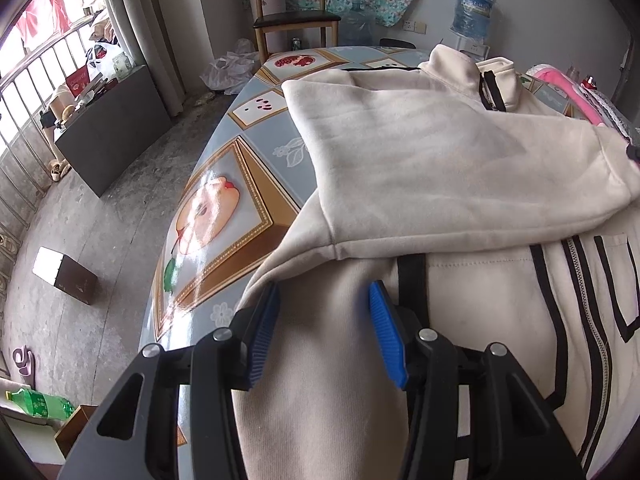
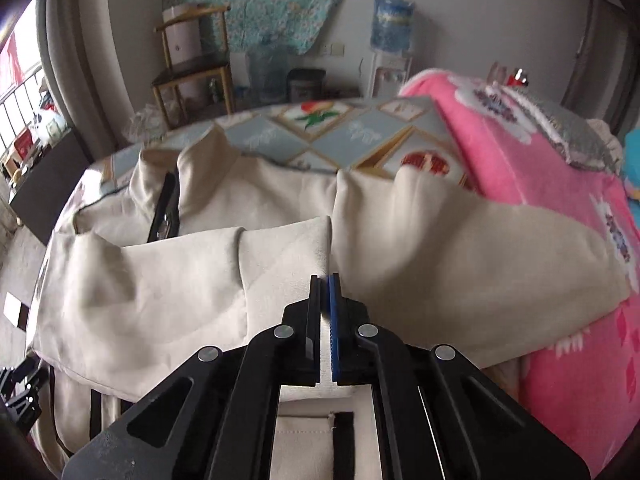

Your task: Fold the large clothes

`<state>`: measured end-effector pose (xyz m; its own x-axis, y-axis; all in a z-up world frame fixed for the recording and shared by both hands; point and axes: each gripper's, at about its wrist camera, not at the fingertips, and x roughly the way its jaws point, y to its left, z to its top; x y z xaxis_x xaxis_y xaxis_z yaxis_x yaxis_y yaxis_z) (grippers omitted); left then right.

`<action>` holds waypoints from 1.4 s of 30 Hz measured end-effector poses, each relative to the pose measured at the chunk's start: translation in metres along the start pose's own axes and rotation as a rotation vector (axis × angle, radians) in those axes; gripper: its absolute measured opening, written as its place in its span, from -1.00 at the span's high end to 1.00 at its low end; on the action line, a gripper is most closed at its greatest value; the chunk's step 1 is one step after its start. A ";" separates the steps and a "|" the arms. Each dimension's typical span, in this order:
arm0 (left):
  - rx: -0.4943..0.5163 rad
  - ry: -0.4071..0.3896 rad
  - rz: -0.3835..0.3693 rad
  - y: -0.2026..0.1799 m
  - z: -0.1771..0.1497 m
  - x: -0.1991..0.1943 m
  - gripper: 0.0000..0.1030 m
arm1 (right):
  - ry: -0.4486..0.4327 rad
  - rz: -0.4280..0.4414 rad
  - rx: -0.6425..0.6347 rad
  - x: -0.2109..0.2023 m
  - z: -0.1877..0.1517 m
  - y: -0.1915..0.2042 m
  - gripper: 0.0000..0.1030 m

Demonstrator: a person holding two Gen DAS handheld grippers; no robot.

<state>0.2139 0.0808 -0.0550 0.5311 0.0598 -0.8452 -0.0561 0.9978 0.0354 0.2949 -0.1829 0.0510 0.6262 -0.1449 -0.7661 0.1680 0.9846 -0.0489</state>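
A: Since a sleeve is already laid across the chest of the cream jacket (image 1: pixel 460 168), how much of the fold can be counted as done?

B: Only the first stage, it is judged. The jacket is spread on the patterned surface (image 1: pixel 224 208), its zip and black stripes facing up, and both sleeves appear to have been brought inward over the body, as the right wrist view suggests. The body itself is not yet doubled over, and the collar is seen far off, towards the wooden chair (image 1: pixel 288 12).

A: And what is held at this point?

B: The left claw (image 1: pixel 324 332) is spread, with a ridge of the cream fabric between its blue pads; whether the cloth is actually pressed cannot be told. The right claw (image 2: pixel 325 328) is pressed together above the folded sleeves, and no cloth is seen caught in it.

A: What is left, then?

B: The hem half is expected to be carried up over the sleeves, and the bundle squared. A pink blanket (image 2: pixel 540 200) is lying just beside the right sleeve, touching it, so some care may be needed there.
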 end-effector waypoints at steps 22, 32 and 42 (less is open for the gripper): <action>0.000 -0.105 -0.095 -0.014 0.039 -0.032 0.09 | 0.163 0.073 -0.109 0.022 -0.044 0.033 0.03; -0.092 -0.073 -0.112 0.011 0.042 -0.029 0.09 | 0.254 0.039 -0.146 0.046 -0.064 0.044 -0.60; 0.005 0.038 -0.170 -0.056 0.064 0.029 -0.10 | 0.277 -0.003 -0.138 0.048 -0.066 0.044 -0.87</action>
<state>0.2862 0.0288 -0.0475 0.5003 -0.1111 -0.8587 0.0367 0.9936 -0.1072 0.2826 -0.1402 -0.0304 0.3909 -0.1346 -0.9106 0.0527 0.9909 -0.1238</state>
